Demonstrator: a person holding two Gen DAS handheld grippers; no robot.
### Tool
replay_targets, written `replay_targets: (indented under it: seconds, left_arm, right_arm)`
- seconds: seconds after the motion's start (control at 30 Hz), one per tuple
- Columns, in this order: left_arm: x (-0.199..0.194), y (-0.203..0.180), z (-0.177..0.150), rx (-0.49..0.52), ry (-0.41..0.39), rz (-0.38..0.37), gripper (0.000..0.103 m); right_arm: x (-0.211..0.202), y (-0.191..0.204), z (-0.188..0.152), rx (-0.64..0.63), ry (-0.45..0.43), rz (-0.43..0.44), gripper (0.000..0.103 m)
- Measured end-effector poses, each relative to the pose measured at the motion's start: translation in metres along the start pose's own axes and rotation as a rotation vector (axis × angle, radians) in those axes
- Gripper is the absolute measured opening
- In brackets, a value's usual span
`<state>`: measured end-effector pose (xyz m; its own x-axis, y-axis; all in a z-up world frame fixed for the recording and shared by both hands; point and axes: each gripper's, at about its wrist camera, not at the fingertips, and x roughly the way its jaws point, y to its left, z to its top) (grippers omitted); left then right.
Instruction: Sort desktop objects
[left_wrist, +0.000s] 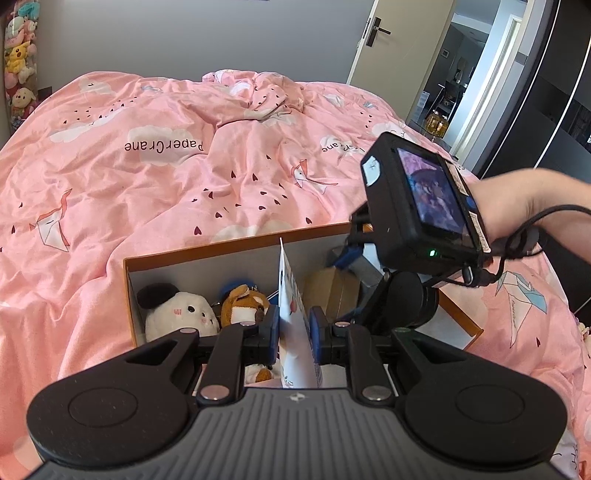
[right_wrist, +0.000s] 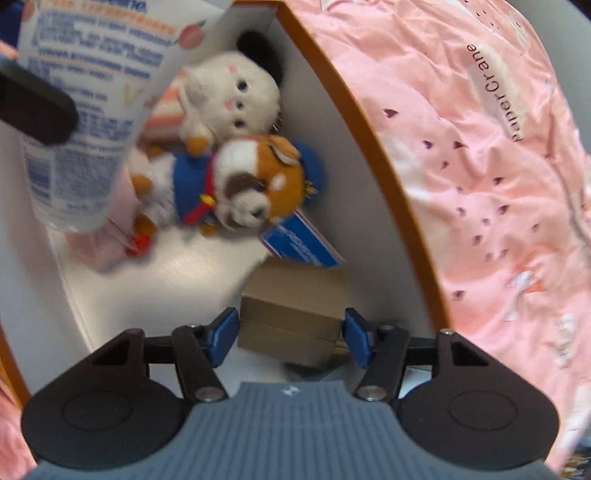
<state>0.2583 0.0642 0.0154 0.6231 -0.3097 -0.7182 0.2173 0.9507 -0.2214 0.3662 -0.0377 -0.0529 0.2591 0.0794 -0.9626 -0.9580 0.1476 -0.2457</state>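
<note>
My left gripper is shut on a white printed tube, held upright and edge-on over an orange-rimmed storage box. In the right wrist view the tube hangs at top left above the box floor. My right gripper points down into the box, its blue pads on either side of a small brown cardboard box; a thin gap shows at each pad. A white plush and a brown plush in a blue coat lie in the box.
The storage box rests on a bed with a pink duvet. A person's hand holds the right gripper's camera body. A blue tag and a pink item lie by the plushes. A door stands behind.
</note>
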Motion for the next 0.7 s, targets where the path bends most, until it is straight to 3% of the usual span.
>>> replay_targets:
  seconds: [0.4,0.57,0.7]
  left_arm:
    - [-0.001,0.001,0.000,-0.011,-0.001,-0.015,0.019]
    - [0.001,0.004,0.000,-0.022,0.003,-0.014,0.019]
    - [0.002,0.005,0.000,-0.029,0.006,-0.017,0.019]
  right_arm:
    - [0.019,0.002,0.016,-0.241,0.162,-0.126,0.063]
    - [0.016,-0.002,0.016,-0.241,0.155,-0.136,0.063]
    - [0.014,-0.008,0.013,-0.235,0.165,-0.113,0.041]
